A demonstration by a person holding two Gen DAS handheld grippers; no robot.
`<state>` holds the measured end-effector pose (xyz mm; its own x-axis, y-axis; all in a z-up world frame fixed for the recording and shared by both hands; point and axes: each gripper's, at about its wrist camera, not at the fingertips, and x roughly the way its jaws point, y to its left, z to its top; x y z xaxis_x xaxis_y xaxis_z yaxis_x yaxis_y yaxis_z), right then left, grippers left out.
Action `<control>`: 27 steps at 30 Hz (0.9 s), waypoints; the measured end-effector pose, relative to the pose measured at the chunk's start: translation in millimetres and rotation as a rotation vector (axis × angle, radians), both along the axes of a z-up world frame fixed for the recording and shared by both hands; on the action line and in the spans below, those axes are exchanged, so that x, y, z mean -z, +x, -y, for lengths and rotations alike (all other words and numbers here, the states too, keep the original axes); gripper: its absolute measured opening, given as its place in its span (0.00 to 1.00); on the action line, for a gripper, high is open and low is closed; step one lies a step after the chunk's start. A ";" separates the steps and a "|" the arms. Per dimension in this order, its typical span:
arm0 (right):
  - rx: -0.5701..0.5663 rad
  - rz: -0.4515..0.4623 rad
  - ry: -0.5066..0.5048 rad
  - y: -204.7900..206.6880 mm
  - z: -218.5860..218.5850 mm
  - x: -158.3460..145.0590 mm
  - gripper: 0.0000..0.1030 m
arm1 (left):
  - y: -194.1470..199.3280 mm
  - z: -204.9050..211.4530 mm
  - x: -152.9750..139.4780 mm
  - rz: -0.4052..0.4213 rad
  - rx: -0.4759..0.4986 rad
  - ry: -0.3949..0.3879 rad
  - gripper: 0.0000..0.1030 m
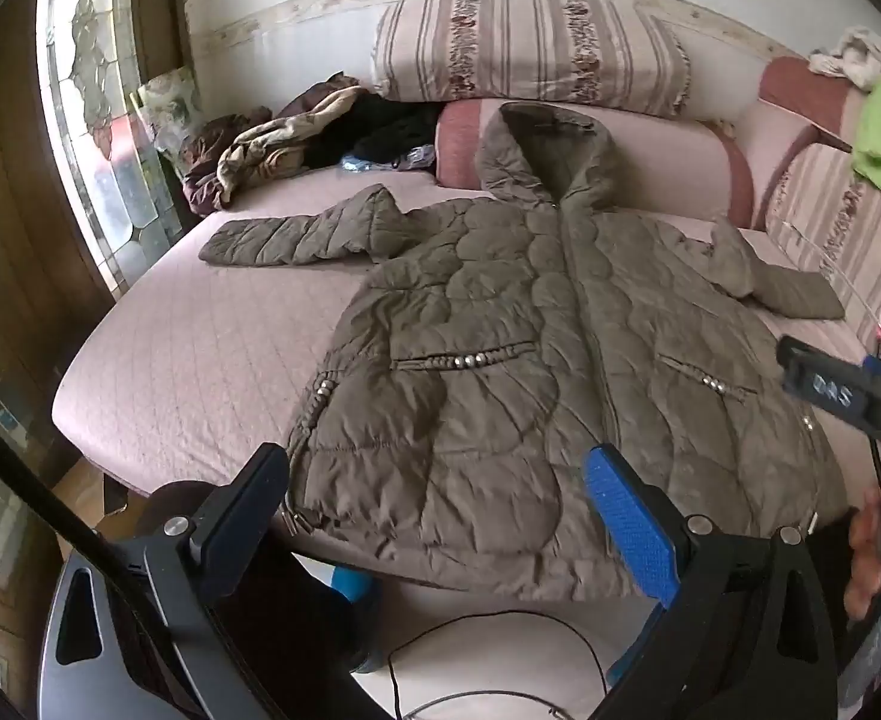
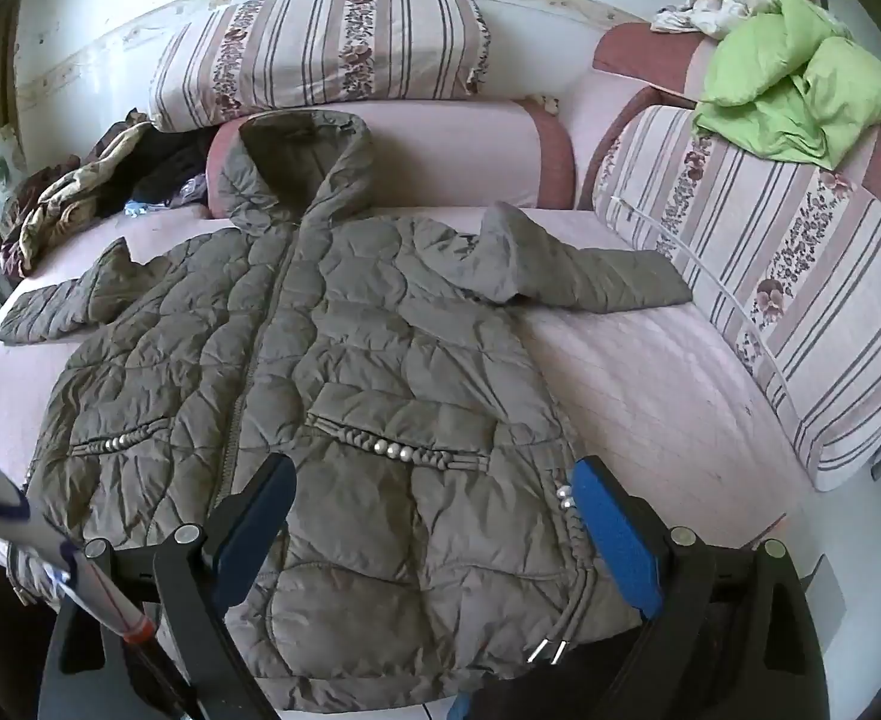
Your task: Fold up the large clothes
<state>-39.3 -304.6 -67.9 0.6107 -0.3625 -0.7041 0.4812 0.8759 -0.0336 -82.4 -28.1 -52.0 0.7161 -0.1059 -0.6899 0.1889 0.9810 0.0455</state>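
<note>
An olive quilted hooded coat (image 1: 536,324) (image 2: 332,372) lies front up on the pink bed (image 1: 200,360) (image 2: 650,396), zipped, both sleeves spread sideways, hood against the bolster. My left gripper (image 1: 440,498) hovers open above the coat's lower left hem, nothing between its fingers. Over the lower right hem near the drawstring ends (image 2: 551,651), my right gripper (image 2: 434,504) is also open and holds nothing. In the left wrist view the right gripper (image 1: 842,390) shows at the right edge, with a hand (image 1: 866,558) below it.
Striped pillows (image 1: 530,48) (image 2: 758,276) and a pink bolster (image 2: 452,144) line the back and right. A pile of dark and patterned clothes (image 1: 296,138) (image 2: 98,180) sits back left. A green garment (image 2: 800,90) lies back right. A window (image 1: 98,120) stands left; a cable (image 1: 500,648) runs below the bed edge.
</note>
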 end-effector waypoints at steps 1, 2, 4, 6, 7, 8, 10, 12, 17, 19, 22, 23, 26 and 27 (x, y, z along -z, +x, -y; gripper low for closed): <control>0.004 0.001 0.004 -0.8 2.0 0.6 0.93 | -1.3 -0.1 -0.3 0.002 0.007 -0.006 0.96; 0.008 0.000 0.006 -0.3 2.1 0.9 0.93 | -1.5 -0.4 -0.7 0.006 0.010 -0.012 0.96; 0.016 0.007 0.012 -1.8 4.2 1.6 0.93 | -6.0 -0.2 2.3 0.008 0.023 -0.033 0.96; 0.024 0.004 0.006 -1.6 4.5 2.2 0.93 | -6.9 1.3 4.6 -0.004 0.033 -0.041 0.96; 0.033 0.003 -0.002 -2.3 4.9 3.1 0.93 | -6.4 2.5 5.9 -0.011 0.039 -0.040 0.96; 0.038 0.005 -0.007 -2.5 5.4 4.1 0.93 | -9.5 3.6 8.3 -0.012 0.047 -0.039 0.96; 0.047 0.008 -0.009 -2.7 7.3 5.1 0.93 | -9.0 5.4 10.9 -0.020 0.057 -0.031 0.96; 0.057 0.001 0.000 -2.6 9.5 7.7 0.93 | -7.3 7.7 13.1 -0.032 0.066 -0.027 0.96; 0.066 0.007 0.044 -3.7 15.1 11.1 0.93 | -7.6 11.3 14.7 -0.033 0.093 -0.034 0.96; 0.069 0.002 0.038 -3.2 15.3 12.6 0.93 | -8.6 14.5 14.8 -0.031 0.115 -0.034 0.96; 0.066 -0.004 0.018 -2.6 12.9 15.1 0.93 | -7.9 17.5 17.2 -0.038 0.156 -0.044 0.96; 0.064 -0.003 0.013 -2.7 12.0 16.2 0.93 | -7.3 17.1 16.1 -0.027 0.152 -0.043 0.96; 0.065 0.000 0.004 -3.2 10.4 19.6 0.93 | 1.5 16.0 6.5 0.032 0.129 -0.044 0.96; 0.067 0.005 0.001 -3.6 10.1 20.4 0.93 | 5.6 14.3 2.6 0.053 0.121 -0.050 0.96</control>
<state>-42.9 -314.7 -88.4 0.5888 -0.4019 -0.7012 0.5389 0.8418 -0.0300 -76.8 -42.4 -54.6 0.7311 -0.2276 -0.6432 0.3050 0.9523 0.0098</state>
